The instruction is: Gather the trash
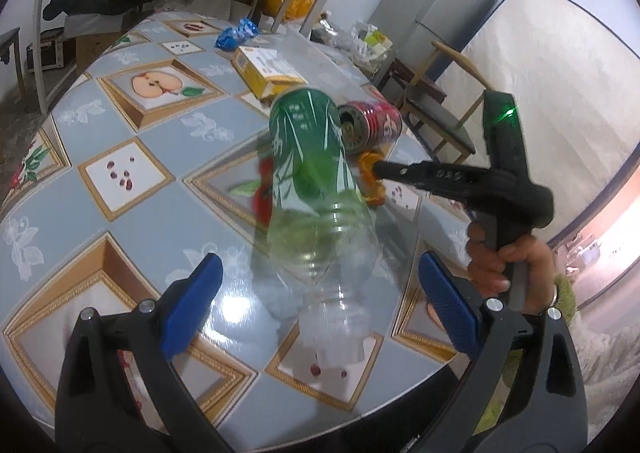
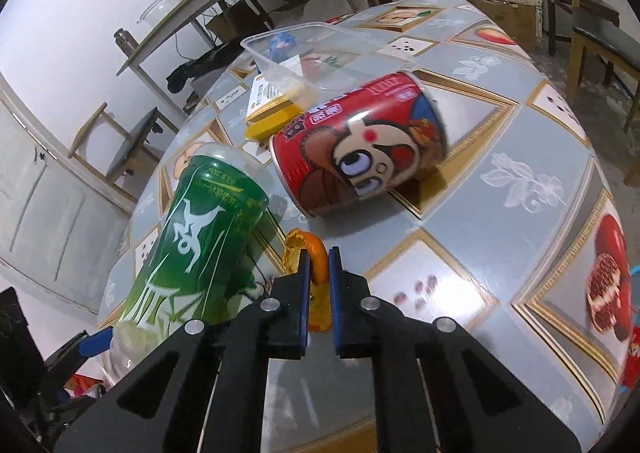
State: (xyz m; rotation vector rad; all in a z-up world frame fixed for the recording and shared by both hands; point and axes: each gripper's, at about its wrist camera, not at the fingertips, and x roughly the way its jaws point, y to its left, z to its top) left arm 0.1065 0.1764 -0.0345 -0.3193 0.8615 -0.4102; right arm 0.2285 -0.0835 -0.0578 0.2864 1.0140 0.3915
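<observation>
Right tongs (image 2: 318, 265) clenched on a curled orange peel (image 2: 316, 253); left tongs (image 1: 316, 289) gape wide around a clear, ribbed green-labelled plastic bottle (image 1: 312, 173), pads not pressing. Beyond the peel, a glossy red can (image 2: 360, 145) lies sideways on the worktop (image 2: 500, 221)

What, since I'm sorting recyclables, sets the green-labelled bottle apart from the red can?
The green-labelled bottle is see-through plastic; the red can is opaque, printed with a cartoon face. The bottle is longer and narrows to a neck; the can is short and straight-sided. The can lies on its side on the table; the bottle's base tilts upward. Both are round drink containers, side by side.
</observation>
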